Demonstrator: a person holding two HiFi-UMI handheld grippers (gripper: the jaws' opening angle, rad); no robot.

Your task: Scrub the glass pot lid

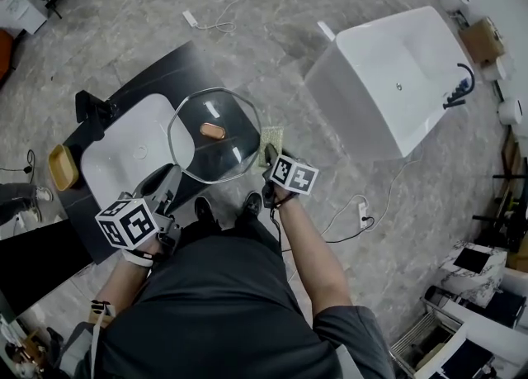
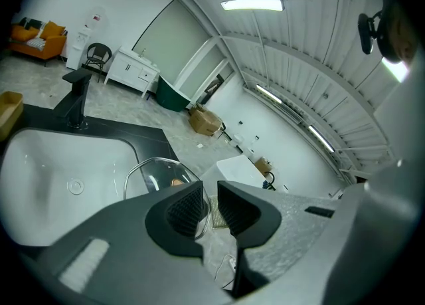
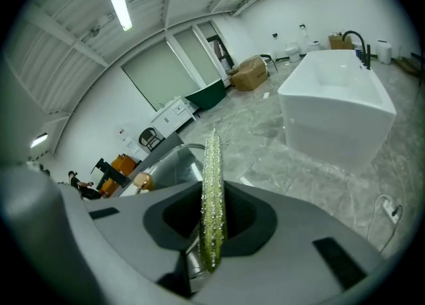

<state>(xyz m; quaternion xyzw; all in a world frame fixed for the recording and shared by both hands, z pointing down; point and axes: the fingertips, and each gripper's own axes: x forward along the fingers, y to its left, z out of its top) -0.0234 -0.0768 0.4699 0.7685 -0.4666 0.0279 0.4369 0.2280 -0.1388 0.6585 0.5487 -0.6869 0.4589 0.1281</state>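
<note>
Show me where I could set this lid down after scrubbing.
The white basin is bare, bordered by the faucet and the tan tray. The dark counter beyond the glass lid is free too. The near edge is crowded: left claw on the lid rim, right claw holding the green pad.

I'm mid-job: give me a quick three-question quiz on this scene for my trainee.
1. True or false: the right claw grips a green scouring pad.
2. What does the left claw hold? A) the faucet B) the glass lid by its rim C) nothing
3. Fill in: the big white fixture on the floor at the person's right is a ____.
Key: 1 true; 2 B; 3 bathtub.
</note>
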